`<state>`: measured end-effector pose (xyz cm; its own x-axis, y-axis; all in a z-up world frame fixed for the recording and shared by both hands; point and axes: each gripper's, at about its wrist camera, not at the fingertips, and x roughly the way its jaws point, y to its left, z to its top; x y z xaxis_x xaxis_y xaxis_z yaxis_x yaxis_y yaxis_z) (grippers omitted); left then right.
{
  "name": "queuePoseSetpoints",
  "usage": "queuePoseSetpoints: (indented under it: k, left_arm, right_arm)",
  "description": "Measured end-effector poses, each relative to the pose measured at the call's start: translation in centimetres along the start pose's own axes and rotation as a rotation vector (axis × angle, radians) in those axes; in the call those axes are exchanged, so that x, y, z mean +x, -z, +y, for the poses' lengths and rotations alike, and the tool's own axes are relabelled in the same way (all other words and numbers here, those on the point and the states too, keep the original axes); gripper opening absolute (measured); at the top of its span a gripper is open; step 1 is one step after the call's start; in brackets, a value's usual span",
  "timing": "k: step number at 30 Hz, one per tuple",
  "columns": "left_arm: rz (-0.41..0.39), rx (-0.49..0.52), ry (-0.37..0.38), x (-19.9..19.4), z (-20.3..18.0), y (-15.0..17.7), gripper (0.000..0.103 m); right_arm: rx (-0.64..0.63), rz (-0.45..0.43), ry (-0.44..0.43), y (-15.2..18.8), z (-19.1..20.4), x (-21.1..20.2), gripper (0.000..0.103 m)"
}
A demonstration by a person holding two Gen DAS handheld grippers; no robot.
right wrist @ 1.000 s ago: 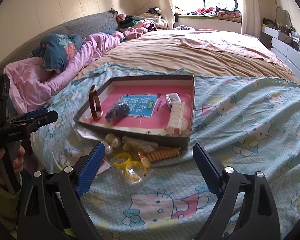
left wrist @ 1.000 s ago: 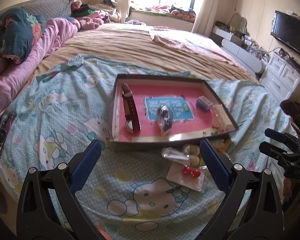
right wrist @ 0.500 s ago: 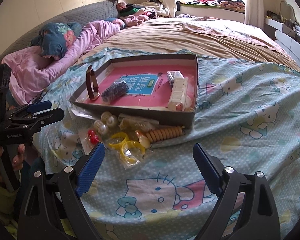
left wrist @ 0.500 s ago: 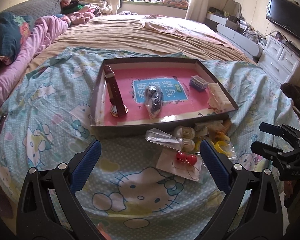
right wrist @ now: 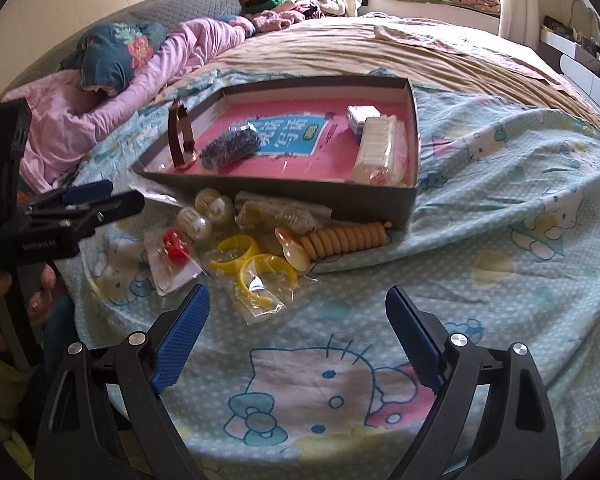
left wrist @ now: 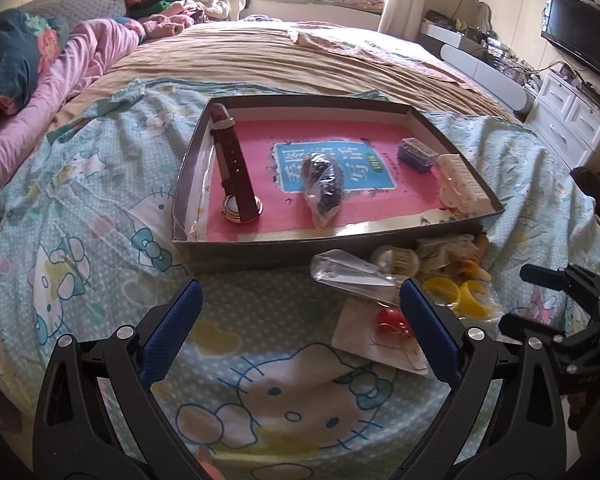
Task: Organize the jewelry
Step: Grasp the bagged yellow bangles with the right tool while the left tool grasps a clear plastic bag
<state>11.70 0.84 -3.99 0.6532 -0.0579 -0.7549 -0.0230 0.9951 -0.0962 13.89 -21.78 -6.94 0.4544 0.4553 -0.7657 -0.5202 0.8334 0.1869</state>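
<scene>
A shallow box (left wrist: pixel 260 246) (right wrist: pixel 284 194) with a pink floor lies on the bed. In it are a brown-strapped watch (left wrist: pixel 236 168), a dark bagged bundle (left wrist: pixel 323 178), a small blue case (left wrist: pixel 416 154) and a cream beaded piece (left wrist: pixel 461 178) (right wrist: pixel 375 148). Loose jewelry lies in front of it: red earrings on a card (left wrist: pixel 387 322) (right wrist: pixel 174 250), pearl studs (right wrist: pixel 204 216), yellow rings in a bag (right wrist: pixel 256 266), a tan bead bracelet (right wrist: pixel 345 240). My left gripper (left wrist: pixel 300 328) is open just before the card. My right gripper (right wrist: pixel 296 328) is open before the yellow rings.
The Hello Kitty sheet (right wrist: pixel 499 220) covers the near bed. Pink bedding and pillows (left wrist: pixel 60 64) lie at the left. White drawers (left wrist: pixel 571 116) and a television (left wrist: pixel 579 36) stand at the right. A clear empty bag (left wrist: pixel 351 274) lies by the box front.
Both grippers have moved forward and lower toward the loose jewelry in front of the box. Both stay open and empty.
</scene>
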Motion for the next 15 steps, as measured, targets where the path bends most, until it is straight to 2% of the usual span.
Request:
queuePoseSetpoints:
  k: [2, 10, 14, 15]
  left_arm:
    - [0.004, -0.003, 0.003, 0.2, 0.1, 0.0, 0.086]
    - [0.003, -0.006, 0.018, 0.9, 0.1, -0.2, 0.086]
    - [0.005, -0.013, 0.025, 1.6, 0.1, -0.3, 0.085]
    - [0.006, -0.015, 0.028, 1.7, 0.2, -0.3, 0.084]
  right_arm:
    - [-0.001, 0.012, 0.004, 0.1, 0.1, 0.8, 0.088]
    - [-0.024, 0.016, -0.013, -0.5, 1.2, 3.1, 0.078]
    - [-0.066, 0.011, -0.029, -0.7, 2.2, 3.6, 0.059]
    - [-0.066, 0.005, -0.025, -0.6, 2.2, 3.6, 0.058]
